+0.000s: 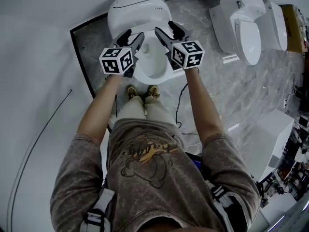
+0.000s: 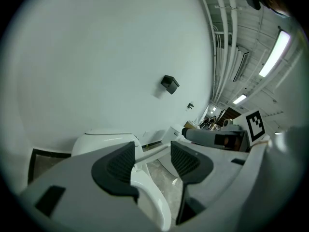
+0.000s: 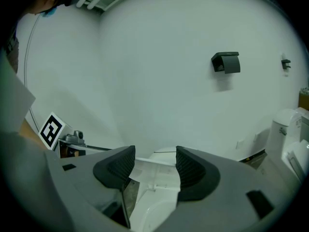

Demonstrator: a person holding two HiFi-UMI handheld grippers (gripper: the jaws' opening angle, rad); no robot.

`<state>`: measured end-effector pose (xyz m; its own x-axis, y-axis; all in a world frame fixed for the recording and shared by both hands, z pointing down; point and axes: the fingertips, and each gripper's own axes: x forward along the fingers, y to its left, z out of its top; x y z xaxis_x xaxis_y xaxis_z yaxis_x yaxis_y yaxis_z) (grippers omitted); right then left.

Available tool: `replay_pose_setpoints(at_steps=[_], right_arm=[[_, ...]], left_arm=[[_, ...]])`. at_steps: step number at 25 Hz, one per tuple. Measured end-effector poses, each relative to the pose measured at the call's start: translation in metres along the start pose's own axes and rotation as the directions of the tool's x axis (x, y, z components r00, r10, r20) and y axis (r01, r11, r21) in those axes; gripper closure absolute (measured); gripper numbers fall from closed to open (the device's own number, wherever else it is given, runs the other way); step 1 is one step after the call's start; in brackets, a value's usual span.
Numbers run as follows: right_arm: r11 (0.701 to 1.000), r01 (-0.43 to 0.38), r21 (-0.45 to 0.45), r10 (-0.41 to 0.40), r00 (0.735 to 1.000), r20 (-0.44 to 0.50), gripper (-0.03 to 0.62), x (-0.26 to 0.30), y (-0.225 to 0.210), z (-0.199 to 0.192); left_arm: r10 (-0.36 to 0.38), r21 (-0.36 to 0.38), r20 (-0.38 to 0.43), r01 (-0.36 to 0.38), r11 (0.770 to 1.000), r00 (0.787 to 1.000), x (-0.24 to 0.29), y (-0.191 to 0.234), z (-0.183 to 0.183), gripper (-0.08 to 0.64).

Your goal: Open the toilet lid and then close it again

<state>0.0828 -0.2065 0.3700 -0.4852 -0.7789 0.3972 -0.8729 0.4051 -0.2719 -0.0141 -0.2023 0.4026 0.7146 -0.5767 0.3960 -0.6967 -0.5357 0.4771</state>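
A white toilet (image 1: 137, 8) stands straight ahead of me against the wall, its bowl (image 1: 153, 64) uncovered in the head view. Both grippers hover over the bowl's rear. My left gripper (image 1: 133, 34) has its jaws apart, and so does my right gripper (image 1: 164, 27). In the left gripper view the thin white lid edge (image 2: 155, 152) crosses the gap of the left gripper (image 2: 152, 161), with the seat rim (image 2: 152, 204) below. In the right gripper view the lid (image 3: 147, 167) lies flat across the gap of the right gripper (image 3: 154, 166). Whether the pads touch it, I cannot tell.
A second white toilet (image 1: 246, 28) stands to the right on the grey marble floor (image 1: 96, 42). A white box (image 1: 270, 134) sits at the right. A black holder (image 3: 226, 62) hangs on the white wall. A cable (image 1: 34, 149) runs across the floor at left.
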Motion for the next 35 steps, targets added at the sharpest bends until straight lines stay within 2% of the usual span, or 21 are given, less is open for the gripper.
replay_pose_setpoints(at_steps=[3, 8, 12, 19, 23, 26, 35], right_arm=[[1.000, 0.012, 0.009, -0.011, 1.000, -0.025, 0.328, -0.018, 0.000, -0.025], [0.999, 0.036, 0.001, -0.036, 0.999, -0.035, 0.330, -0.044, 0.002, -0.060], [0.999, 0.030, 0.024, -0.028, 0.997, -0.069, 0.330, -0.065, 0.013, -0.093], [0.999, 0.033, 0.004, -0.032, 0.989, -0.144, 0.330, -0.090, 0.022, -0.164], [0.999, 0.032, 0.036, -0.024, 0.981, -0.192, 0.330, -0.099, 0.025, -0.198], [0.998, 0.033, 0.056, -0.019, 0.971, -0.239, 0.330, -0.102, 0.023, -0.229], [0.986, 0.065, 0.151, -0.004, 0.929, -0.370, 0.330, -0.103, 0.010, -0.329]], left_arm=[[-0.034, -0.022, -0.047, 0.033, 0.999, 0.998, 0.000, -0.015, -0.028, 0.322], [-0.041, 0.012, -0.070, 0.042, 0.999, 0.997, -0.011, -0.033, -0.066, 0.318], [-0.059, 0.031, -0.127, 0.063, 0.998, 0.990, -0.026, -0.044, -0.102, 0.318], [-0.075, 0.087, -0.218, 0.096, 0.992, 0.973, -0.037, -0.056, -0.173, 0.318], [-0.075, 0.030, -0.236, 0.085, 0.996, 0.969, -0.042, -0.055, -0.202, 0.318], [-0.055, 0.016, -0.275, 0.062, 0.998, 0.960, -0.039, -0.054, -0.231, 0.319], [-0.022, -0.049, -0.420, 0.001, 0.999, 0.907, -0.024, -0.042, -0.326, 0.328]])
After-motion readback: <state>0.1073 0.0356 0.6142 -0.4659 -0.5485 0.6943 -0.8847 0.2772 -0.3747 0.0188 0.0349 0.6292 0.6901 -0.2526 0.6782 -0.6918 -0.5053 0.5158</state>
